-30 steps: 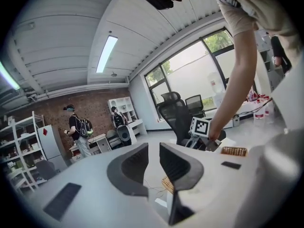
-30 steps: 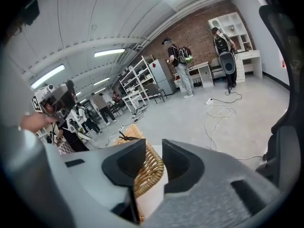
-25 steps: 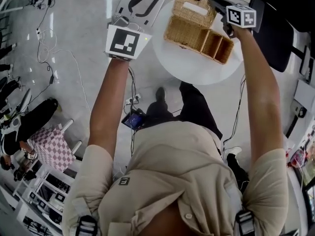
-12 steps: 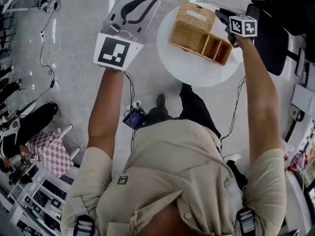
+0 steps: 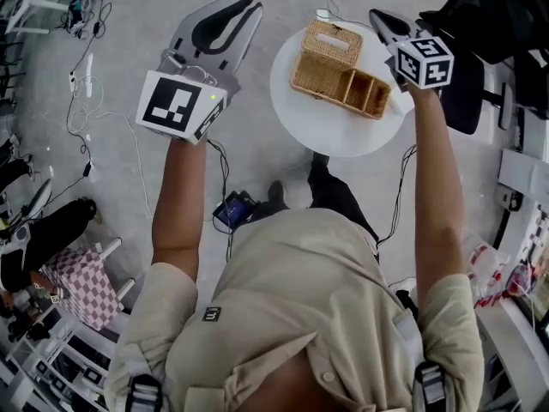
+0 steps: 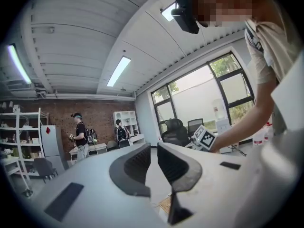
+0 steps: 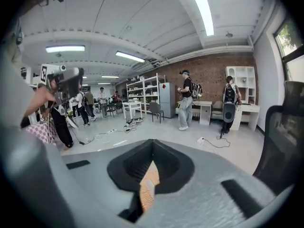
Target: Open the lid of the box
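Both units now stand lifted clear of the box (image 5: 336,75), its lid (image 5: 333,41) open at 12 o'clock. Your left gripper (image 5: 236,14) has just narrowed to a slit and your right gripper (image 5: 382,20) has just closed fully; both are empty. Judge the opening done.

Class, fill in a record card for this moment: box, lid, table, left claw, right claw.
Box: wicker box with open compartments, apart from both claws.
Lid: lid open, tilted back on the far side.
Table: round white table, the box stands on it.
Left claw: left claw held over the floor, left of the table; jaws narrowly apart, have just been closing, nothing between them.
Right claw: right claw held over the table's right edge; shut, empty.
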Tool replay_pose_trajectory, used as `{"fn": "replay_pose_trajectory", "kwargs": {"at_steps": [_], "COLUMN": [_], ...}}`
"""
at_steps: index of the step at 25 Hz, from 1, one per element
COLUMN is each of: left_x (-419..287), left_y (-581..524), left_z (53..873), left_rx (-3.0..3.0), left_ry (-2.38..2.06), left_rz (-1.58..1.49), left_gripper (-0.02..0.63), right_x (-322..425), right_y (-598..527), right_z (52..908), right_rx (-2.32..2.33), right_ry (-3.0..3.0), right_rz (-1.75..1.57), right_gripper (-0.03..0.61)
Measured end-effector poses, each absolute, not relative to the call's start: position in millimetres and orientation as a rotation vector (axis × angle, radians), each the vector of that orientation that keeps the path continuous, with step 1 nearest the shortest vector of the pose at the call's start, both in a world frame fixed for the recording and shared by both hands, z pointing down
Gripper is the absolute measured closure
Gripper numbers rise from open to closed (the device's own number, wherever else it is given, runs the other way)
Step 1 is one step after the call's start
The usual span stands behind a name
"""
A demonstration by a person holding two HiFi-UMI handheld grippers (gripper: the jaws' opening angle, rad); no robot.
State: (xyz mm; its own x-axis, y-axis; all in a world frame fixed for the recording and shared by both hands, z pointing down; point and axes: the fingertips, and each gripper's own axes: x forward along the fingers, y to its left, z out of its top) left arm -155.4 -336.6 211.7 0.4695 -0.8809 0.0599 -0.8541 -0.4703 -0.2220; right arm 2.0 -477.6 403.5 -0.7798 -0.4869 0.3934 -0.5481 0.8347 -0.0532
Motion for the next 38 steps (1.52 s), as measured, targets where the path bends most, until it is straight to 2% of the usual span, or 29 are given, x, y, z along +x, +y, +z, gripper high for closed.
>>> {"fn": "replay_pose_trajectory", "kwargs": {"at_steps": [7, 13, 23, 38], "left_x": [-152.1, -147.0, -141.5, -128.0], "left_y": [-302.4, -264.2, -193.3, -97.9], "left_z": [175.8, 150.2, 121.5, 105.5], "left_rx": [-2.626, -2.638, -2.633, -2.637], "left_ry": [1.49, 1.415, 1.343, 1.286], "left_rz": [-0.185, -0.156, -0.125, -0.108], "left_gripper": [0.571, 0.572, 0.574, 0.575], "right_x": [-4.4, -12.6, -17.8, -11.0], "right_y": [-407.8, -337.2, -243.1, -148.4], "right_z": [266.0, 189.3, 138.7, 109.3], "right_rx": [0.833, 0.818, 0.793, 0.817], "right_ry": [-2.749, -2.821, -2.763, -2.753], "right_rz": [0.071, 0.006, -0.095, -0.185], "right_gripper": [0.586, 0.586, 0.589, 0.589]}}
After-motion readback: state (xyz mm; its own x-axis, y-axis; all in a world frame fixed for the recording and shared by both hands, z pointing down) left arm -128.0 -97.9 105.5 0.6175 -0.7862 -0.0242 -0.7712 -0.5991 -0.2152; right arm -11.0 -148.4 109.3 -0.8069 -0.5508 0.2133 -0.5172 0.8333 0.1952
